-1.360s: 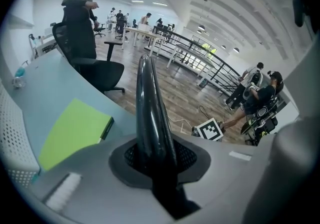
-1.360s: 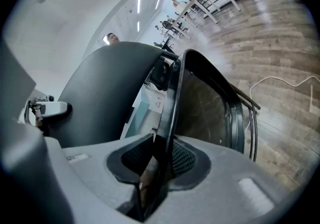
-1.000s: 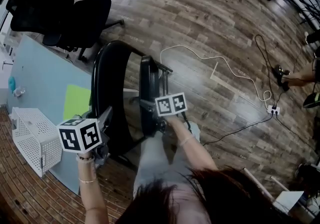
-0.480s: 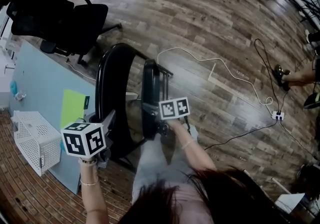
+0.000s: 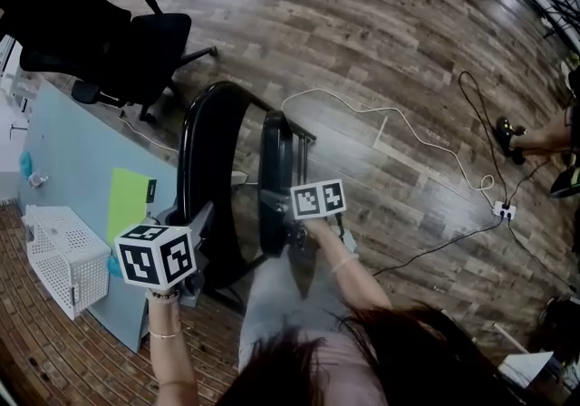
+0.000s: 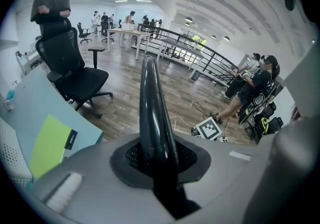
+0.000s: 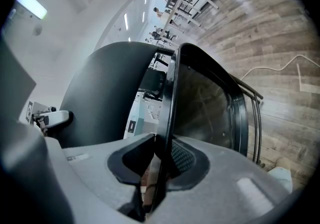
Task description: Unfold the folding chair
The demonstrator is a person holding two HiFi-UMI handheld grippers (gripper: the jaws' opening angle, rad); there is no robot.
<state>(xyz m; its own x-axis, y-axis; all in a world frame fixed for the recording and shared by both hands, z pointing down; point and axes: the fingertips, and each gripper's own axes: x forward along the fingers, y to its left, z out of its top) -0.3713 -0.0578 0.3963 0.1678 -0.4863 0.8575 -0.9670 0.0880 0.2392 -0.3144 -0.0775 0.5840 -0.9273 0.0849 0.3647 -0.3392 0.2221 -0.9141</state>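
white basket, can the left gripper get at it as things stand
Probably not yet: the left gripper is shut on the folding chair at its back rim and would have to let go first. The white basket itself sits close beside it, with nothing in between.

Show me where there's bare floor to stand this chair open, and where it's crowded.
Widest bare wood floor lies beyond the folding chair, between the office chair and the white cable. Crowded: the left, where the pale blue table and white basket sit close by; the right, with the cable, black cords and power strip.
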